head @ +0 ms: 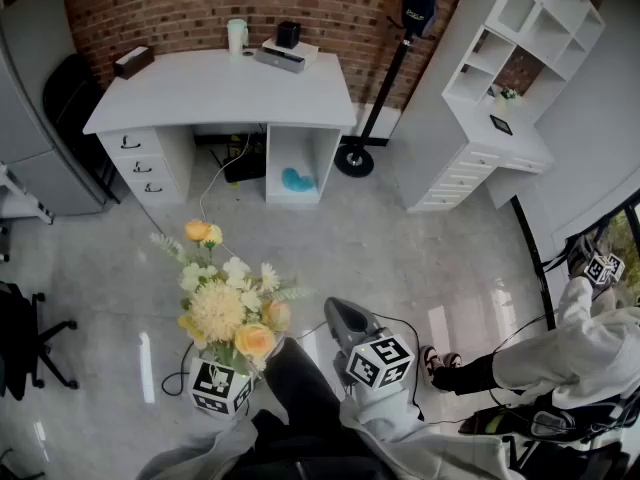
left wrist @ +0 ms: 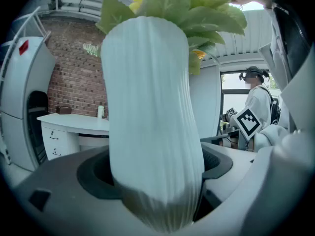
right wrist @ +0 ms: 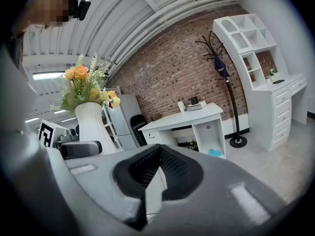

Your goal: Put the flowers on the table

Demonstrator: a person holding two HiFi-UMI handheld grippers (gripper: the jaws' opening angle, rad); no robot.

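A bunch of yellow, orange and white flowers (head: 225,303) stands in a tall white ribbed vase (left wrist: 147,122). My left gripper (left wrist: 155,178) is shut on the vase, which fills the space between its wide-set jaws; from the head view the blooms hide those jaws. The vase hangs above the grey floor, well short of the white desk (head: 220,93). My right gripper (head: 345,318) is beside the flowers on their right, shut and empty, its pads (right wrist: 170,173) meeting at the tips. The right gripper view shows the vase (right wrist: 93,124) to its left and the desk (right wrist: 187,117) ahead.
On the desk are a white cup (head: 237,36), a black box (head: 288,34) on a flat grey device, and a brown box (head: 132,61). A coat stand (head: 385,78) and white shelf unit (head: 500,88) are to the right. Another person (head: 570,358) is at right, a black chair (head: 25,338) at left.
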